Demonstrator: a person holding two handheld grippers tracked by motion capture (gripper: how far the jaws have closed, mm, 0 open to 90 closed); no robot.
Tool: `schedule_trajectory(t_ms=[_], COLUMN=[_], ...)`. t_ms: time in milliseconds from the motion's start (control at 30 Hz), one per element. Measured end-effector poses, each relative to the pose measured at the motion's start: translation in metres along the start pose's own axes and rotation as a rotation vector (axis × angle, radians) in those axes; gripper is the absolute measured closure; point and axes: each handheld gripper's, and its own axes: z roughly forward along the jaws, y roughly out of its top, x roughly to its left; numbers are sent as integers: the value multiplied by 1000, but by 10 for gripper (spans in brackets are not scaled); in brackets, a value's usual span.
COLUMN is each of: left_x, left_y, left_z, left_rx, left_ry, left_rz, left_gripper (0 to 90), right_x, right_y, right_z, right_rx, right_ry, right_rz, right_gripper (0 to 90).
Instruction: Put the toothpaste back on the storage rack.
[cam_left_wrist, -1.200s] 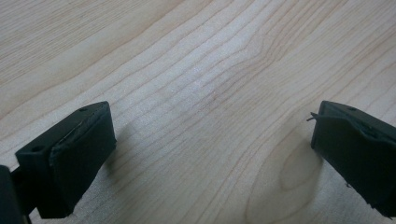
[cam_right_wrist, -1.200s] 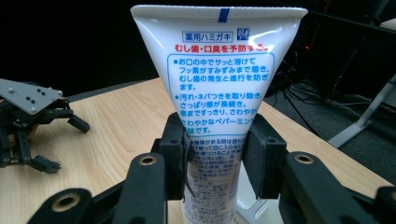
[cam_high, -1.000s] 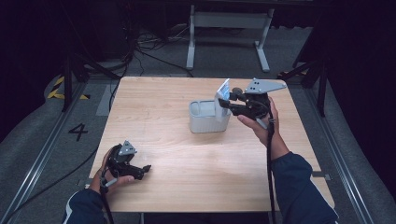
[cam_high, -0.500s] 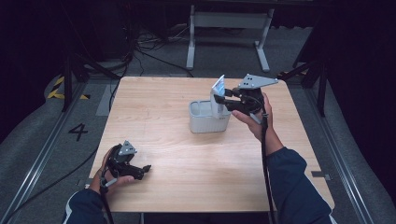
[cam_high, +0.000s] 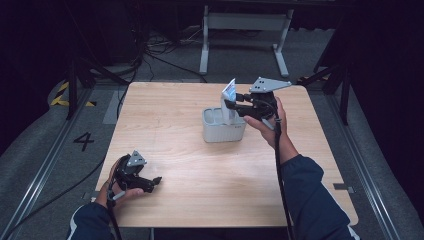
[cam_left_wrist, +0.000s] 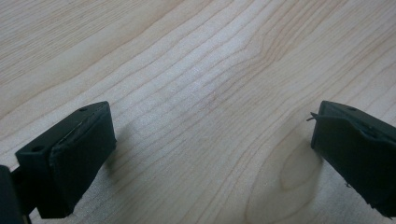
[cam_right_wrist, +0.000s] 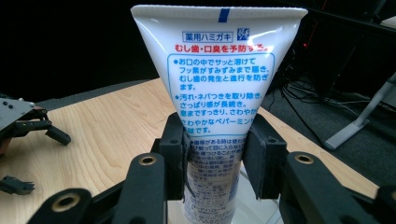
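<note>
your right hand-held gripper (cam_high: 231, 106) is closed on the white plastic toothpaste tube with blue and red print (cam_high: 229, 99), with both pads pressing its lower body. compared with one second ago, the tube has moved to the left and now stands over the light grey rectangular plastic holder (cam_high: 223, 131) on the pale wooden counter (cam_high: 200, 175), with its flat crimped end up. i cannot tell if its cap end is already inside the holder. i judge that the carry is nearly finished and lowering is the next step. your left hand-held gripper (cam_high: 150, 183) has stayed at the near left corner, open and empty, with bare wood between its pads (cam_left_wrist: 74, 154).
</note>
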Motion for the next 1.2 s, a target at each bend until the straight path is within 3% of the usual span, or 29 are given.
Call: schedule_trajectory(t_ms=[467, 1200], left_x=[0, 0], left_y=[0, 0], left_z=[0, 0], left_rx=[-1, -1], left_ry=[-1, 0], left_rz=[-3, -2], left_gripper=[2, 2], right_x=[-8, -19], right_y=[-2, -14], right_z=[11, 24], right_rx=[31, 59], right_ry=[-44, -53], right_rz=[-9, 36], right_gripper=[640, 639])
